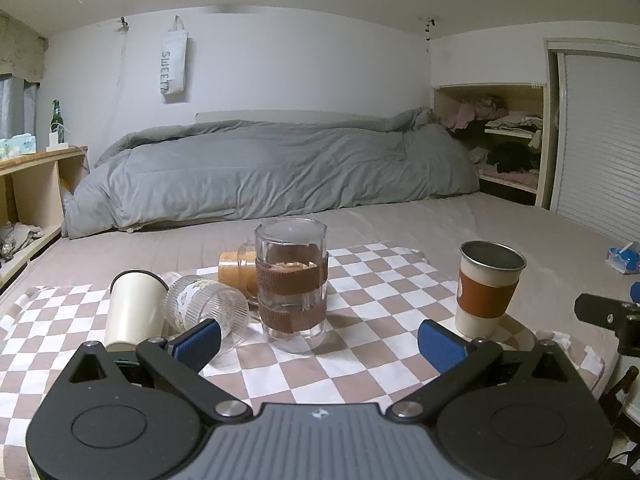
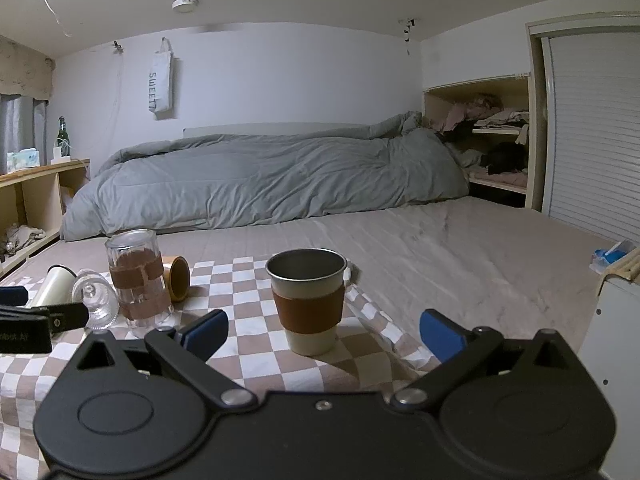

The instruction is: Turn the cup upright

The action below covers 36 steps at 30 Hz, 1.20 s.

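Observation:
On a checkered cloth several cups sit. A clear glass with brown bands stands upright in the middle. A metal cup with a brown sleeve stands upright at the right; it also shows in the right wrist view. A cream cup, a ribbed clear cup and an orange cup lie on their sides at the left. My left gripper is open and empty, just short of the banded glass. My right gripper is open and empty, its jaws either side of the sleeved cup's base.
The cloth lies on a bed with a grey duvet bunched at the back. Wooden shelves stand at the left, a clothes alcove at the right. A blue-and-white packet lies at the bed's right edge.

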### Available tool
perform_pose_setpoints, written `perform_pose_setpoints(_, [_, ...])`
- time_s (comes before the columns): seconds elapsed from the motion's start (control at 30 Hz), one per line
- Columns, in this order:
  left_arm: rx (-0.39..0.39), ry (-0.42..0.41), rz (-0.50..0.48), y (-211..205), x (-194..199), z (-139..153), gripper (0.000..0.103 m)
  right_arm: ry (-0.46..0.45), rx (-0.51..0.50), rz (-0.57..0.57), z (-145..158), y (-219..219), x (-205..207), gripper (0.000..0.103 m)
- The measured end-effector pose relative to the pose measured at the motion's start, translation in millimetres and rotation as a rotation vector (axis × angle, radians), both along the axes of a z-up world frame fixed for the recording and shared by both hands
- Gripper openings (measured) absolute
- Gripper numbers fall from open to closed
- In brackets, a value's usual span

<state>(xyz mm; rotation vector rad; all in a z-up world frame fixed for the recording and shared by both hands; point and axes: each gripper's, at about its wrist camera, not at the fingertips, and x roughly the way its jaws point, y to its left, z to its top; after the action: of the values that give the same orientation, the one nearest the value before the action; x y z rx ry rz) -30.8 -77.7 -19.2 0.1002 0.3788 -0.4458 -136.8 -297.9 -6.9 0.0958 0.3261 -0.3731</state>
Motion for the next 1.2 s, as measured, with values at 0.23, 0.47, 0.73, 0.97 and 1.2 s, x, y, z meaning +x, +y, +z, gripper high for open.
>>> perform_pose_setpoints(0.23, [0.004, -0.007, 0.010, 1.0, -1.0, 1.2, 0.103, 0.005, -0.001, -0.002, -1.3, -0.1, -0.2, 0.103])
perform_pose_setpoints(0.47, [0.009, -0.008, 0.009, 1.0, -1.5, 1.2, 0.103, 0.008, -0.004, -0.005, -1.7, -0.3, 0.1, 0.103])
perform_pose_setpoints(0.73, [0.009, -0.008, 0.009, 1.1, -1.5, 1.4, 0.103, 0.011, -0.009, -0.007, -2.3, -0.8, 0.0, 0.103])
perform_pose_setpoints(0.97, [0.009, -0.008, 0.009, 1.3, -1.4, 1.4, 0.103, 0.014, -0.016, -0.008, -2.9, -1.5, -0.5, 0.103])
perform_pose_setpoints(1.2, [0.009, -0.008, 0.009, 1.5, -1.4, 1.6, 0.103, 0.015, -0.017, -0.006, -2.6, -1.3, -0.5, 0.103])
